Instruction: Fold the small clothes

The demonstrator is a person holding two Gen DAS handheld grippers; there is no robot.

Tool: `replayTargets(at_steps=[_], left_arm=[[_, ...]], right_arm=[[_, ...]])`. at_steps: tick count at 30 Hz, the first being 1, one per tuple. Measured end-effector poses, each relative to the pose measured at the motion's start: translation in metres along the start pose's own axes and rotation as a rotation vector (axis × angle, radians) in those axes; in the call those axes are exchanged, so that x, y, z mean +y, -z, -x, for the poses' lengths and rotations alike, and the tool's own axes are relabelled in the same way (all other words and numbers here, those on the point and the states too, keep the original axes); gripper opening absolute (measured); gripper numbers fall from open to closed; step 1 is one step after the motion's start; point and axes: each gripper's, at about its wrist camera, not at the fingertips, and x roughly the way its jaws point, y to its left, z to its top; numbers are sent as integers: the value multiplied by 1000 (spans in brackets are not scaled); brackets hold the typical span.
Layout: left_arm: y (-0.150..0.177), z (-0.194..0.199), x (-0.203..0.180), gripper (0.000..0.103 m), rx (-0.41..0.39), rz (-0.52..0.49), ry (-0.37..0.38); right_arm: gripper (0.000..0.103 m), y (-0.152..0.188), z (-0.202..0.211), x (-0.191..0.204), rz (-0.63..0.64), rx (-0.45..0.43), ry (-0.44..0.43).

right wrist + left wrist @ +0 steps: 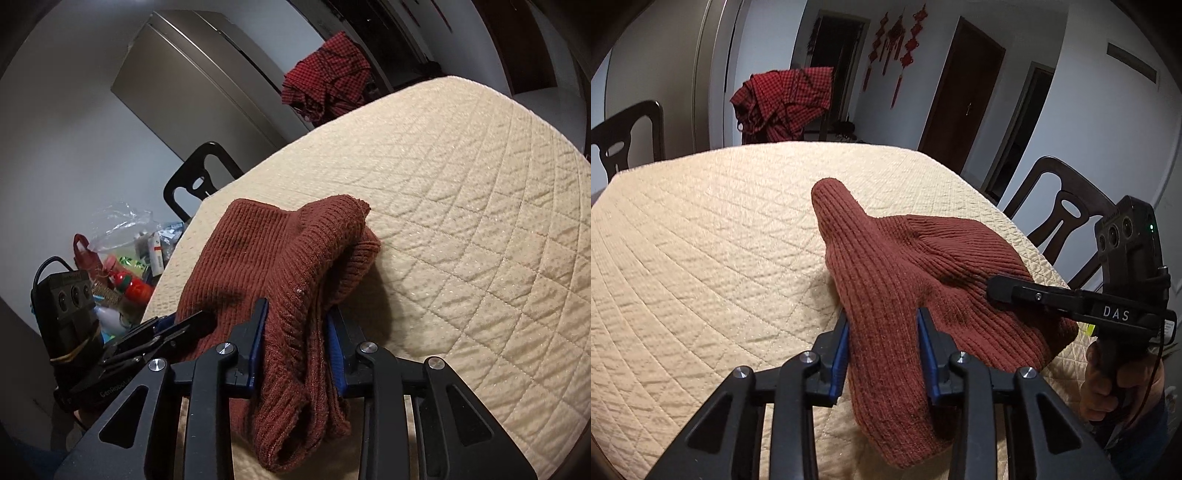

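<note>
A rust-brown ribbed knit garment (905, 280) lies bunched on the cream quilted table cover (713, 240), near its right edge. My left gripper (882, 325) is shut on one end of the garment, knit filling the gap between its blue pads. My right gripper (297, 325) is shut on the other end, with folded layers hanging between its pads. The garment (280, 251) humps up just ahead of the right gripper. The right gripper also shows in the left wrist view (997, 288), lying on the knit. The left gripper shows at the left of the right wrist view (188, 325).
Dark wooden chairs (1067, 218) stand around the table. A red checked cloth (783, 99) hangs over the far chair. A pile of bags and bottles (125, 266) sits beyond the table's edge, beside a tall grey cabinet (192, 81).
</note>
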Motion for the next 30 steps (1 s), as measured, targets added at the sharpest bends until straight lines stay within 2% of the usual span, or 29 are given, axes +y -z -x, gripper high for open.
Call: replayTargets(at_steps=[6,12,23,30], left_arm=[[0,14,13,36,-23,8,-8],[4,32,45,36,-41,46,-45],[8,73,142,36,-79,136,-174],[7,89,194,36,-99,171,-221]], right_arm=[[30,-4,-5,23,37,-1,-15],[30,-5,-31,52,79,24,-48],[30,-5,-121,124,134,101,-172],[30,-9,-171,162,153,143,-242]])
